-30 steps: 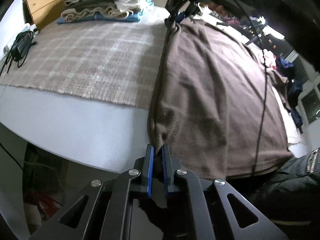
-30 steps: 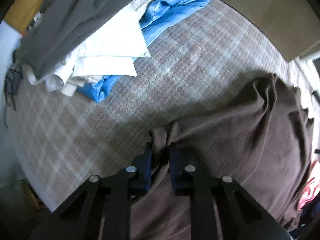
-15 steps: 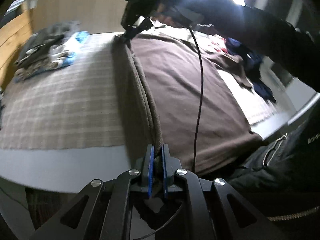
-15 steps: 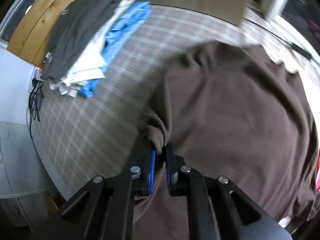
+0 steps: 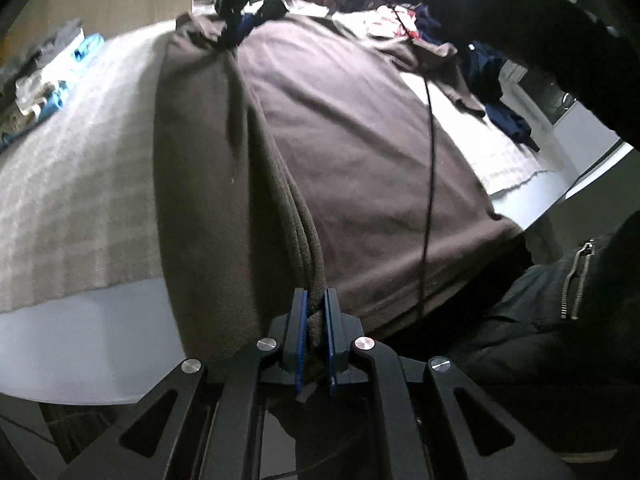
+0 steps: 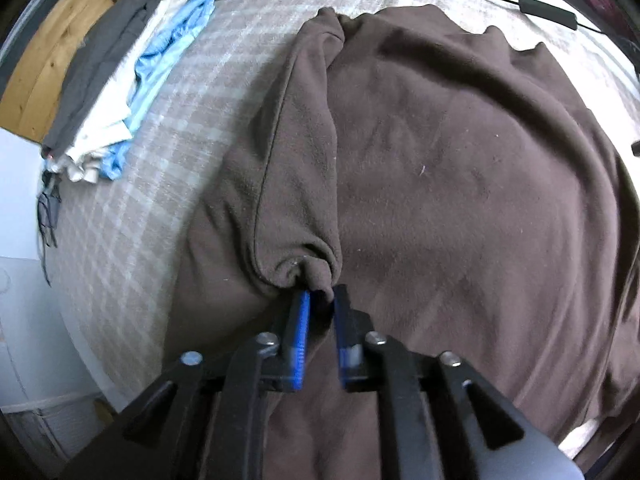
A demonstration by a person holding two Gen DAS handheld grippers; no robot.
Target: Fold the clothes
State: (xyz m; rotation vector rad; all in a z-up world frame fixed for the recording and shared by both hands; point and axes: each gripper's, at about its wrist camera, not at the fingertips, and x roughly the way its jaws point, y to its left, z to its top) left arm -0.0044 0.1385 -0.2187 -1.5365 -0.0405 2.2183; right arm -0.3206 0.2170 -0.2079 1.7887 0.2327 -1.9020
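Note:
A brown fleece garment [image 5: 360, 152] lies spread on the plaid-covered table, its left side folded over onto its body as a long strip [image 6: 296, 152]. At the table's front edge my left gripper [image 5: 315, 308] is shut on the near end of that folded edge. My right gripper [image 6: 322, 300] stands over the far end of the strip. Its jaws are opening, and the bunched corner [image 6: 308, 270] sits at the fingertips with a little fabric still between the parted pads. In the left wrist view the right gripper [image 5: 240, 28] is a dark blur at the garment's far end.
A stack of folded clothes [image 6: 120, 80] lies at the far left on the plaid cloth [image 6: 160, 160]. Loose clothes [image 5: 480, 64] are heaped at the far right. A black cable [image 5: 430, 160] hangs across the garment. A person's dark jacket [image 5: 560, 340] stands close at the right.
Both grippers have carried the garment's left edge rightwards, laying it over the body. The right gripper's jaws, earlier pinched on the corner, have parted.

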